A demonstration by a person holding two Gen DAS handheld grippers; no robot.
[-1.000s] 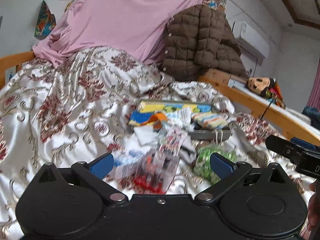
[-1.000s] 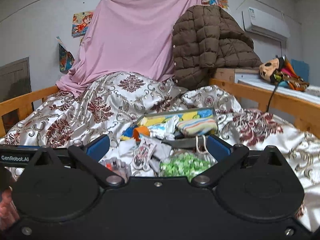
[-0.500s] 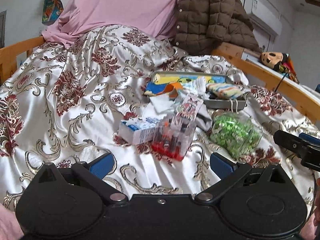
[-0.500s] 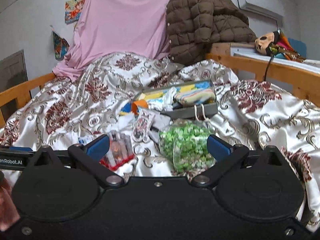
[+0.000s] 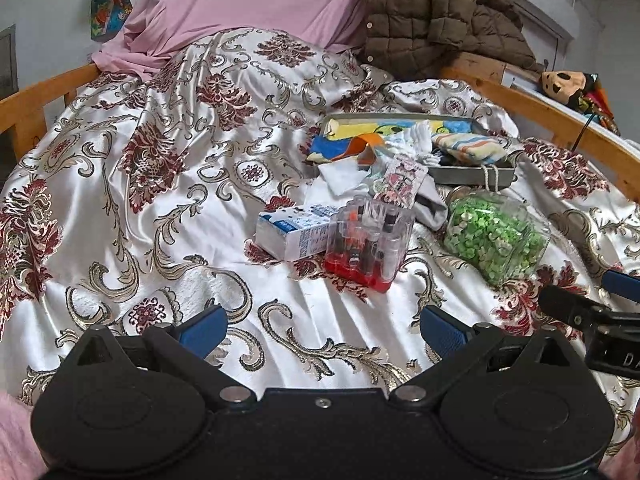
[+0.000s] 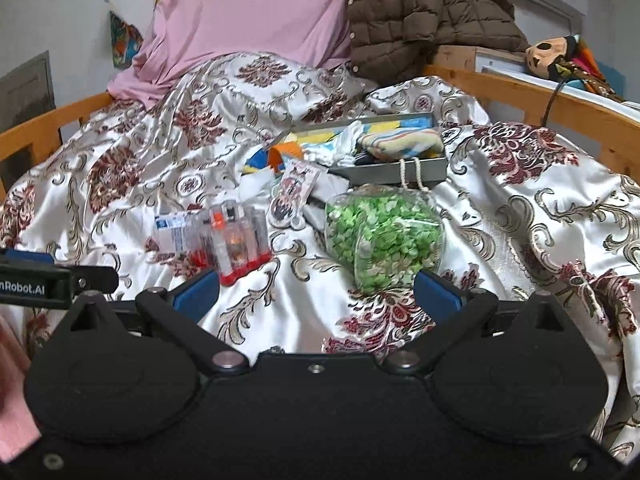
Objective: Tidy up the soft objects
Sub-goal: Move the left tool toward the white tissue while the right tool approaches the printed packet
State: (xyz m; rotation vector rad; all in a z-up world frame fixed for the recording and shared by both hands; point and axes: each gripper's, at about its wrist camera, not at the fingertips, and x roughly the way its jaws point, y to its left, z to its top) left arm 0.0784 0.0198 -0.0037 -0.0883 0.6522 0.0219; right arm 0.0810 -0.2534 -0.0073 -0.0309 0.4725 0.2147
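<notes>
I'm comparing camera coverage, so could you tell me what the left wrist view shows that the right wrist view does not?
Only the left wrist view shows the right gripper at its right edge and the white carton's full side. Only the right wrist view shows the left gripper's labelled body at its left edge. Both share the grey tray of folded cloths, the clear jar of green pieces, the clear organiser and the brown jacket.

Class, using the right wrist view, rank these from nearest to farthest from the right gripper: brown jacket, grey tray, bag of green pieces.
1. Bag of green pieces, just ahead of the right gripper.
2. Grey tray, behind the bag.
3. Brown jacket, far back at the bed's head.
</notes>
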